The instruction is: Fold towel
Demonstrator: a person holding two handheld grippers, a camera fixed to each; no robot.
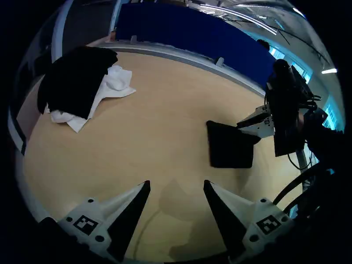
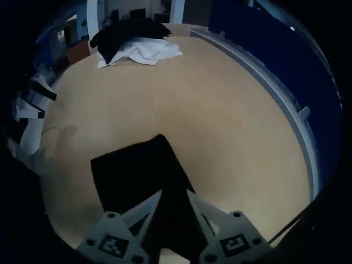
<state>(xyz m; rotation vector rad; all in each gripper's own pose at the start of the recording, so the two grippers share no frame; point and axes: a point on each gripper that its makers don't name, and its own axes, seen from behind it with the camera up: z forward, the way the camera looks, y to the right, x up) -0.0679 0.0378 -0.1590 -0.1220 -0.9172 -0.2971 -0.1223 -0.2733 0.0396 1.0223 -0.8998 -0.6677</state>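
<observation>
Towel of black cloth (image 2: 132,176), folded into a flat rectangle, lies on the pale wooden counter (image 2: 220,110), its near edge clenched in the right gripper (image 2: 174,193). Left gripper (image 1: 176,182) hangs released. Heap of black and white cloths (image 2: 136,44) lies far off.

Two grippers are showing: the left gripper (image 1: 176,182) and the right gripper (image 2: 174,196). Each is presenting two fingers (image 1: 127,207), making four in all. Each finger is carrying one marker (image 1: 86,223), again making four. One table (image 1: 167,110) is bearing all cloth items. One folded black towel (image 2: 136,176) is lying apart. One pile is holding one black cloth (image 1: 72,79) and white cloth (image 1: 115,81), whose piece count is remaining indeterminate. One blue partition (image 1: 193,31) is bordering the table.
</observation>
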